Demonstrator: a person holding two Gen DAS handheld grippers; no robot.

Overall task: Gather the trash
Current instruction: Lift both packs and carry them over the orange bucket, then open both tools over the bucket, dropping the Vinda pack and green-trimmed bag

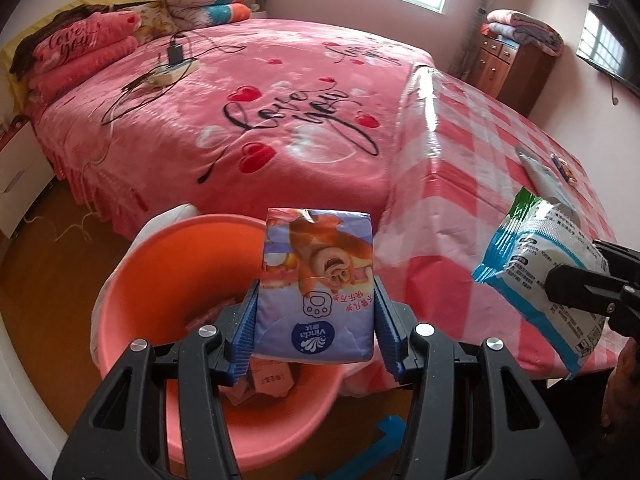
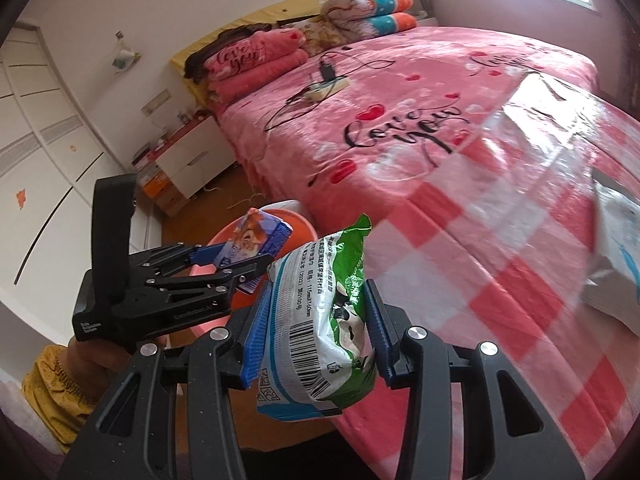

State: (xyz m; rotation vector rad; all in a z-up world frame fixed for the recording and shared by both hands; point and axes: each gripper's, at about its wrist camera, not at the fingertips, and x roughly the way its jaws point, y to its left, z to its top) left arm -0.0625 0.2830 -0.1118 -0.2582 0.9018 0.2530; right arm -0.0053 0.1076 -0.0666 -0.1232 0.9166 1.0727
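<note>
My left gripper (image 1: 316, 320) is shut on a purple tissue pack (image 1: 318, 280) with a cartoon bear. It hangs over the orange basin (image 1: 132, 280) on the floor by the bed. Some cardboard scraps (image 1: 272, 380) lie in that basin. My right gripper (image 2: 316, 328) is shut on a white, green and blue snack bag (image 2: 320, 320), held upright over the edge of the checked cloth. In the right wrist view the left gripper (image 2: 240, 260) with the tissue pack (image 2: 256, 240) shows to the left, above the basin (image 2: 304, 228). The snack bag (image 1: 540, 276) also appears at the right of the left wrist view.
A pink and white checked plastic cloth (image 1: 500, 152) covers the foot of the bed (image 1: 240, 120). More wrappers (image 1: 548, 176) lie on it. A power strip with cables (image 1: 172, 72) sits on the blanket. Wooden floor (image 1: 48, 280) surrounds the basin. A person's hand and yellow sleeve (image 2: 52, 392) hold the left gripper.
</note>
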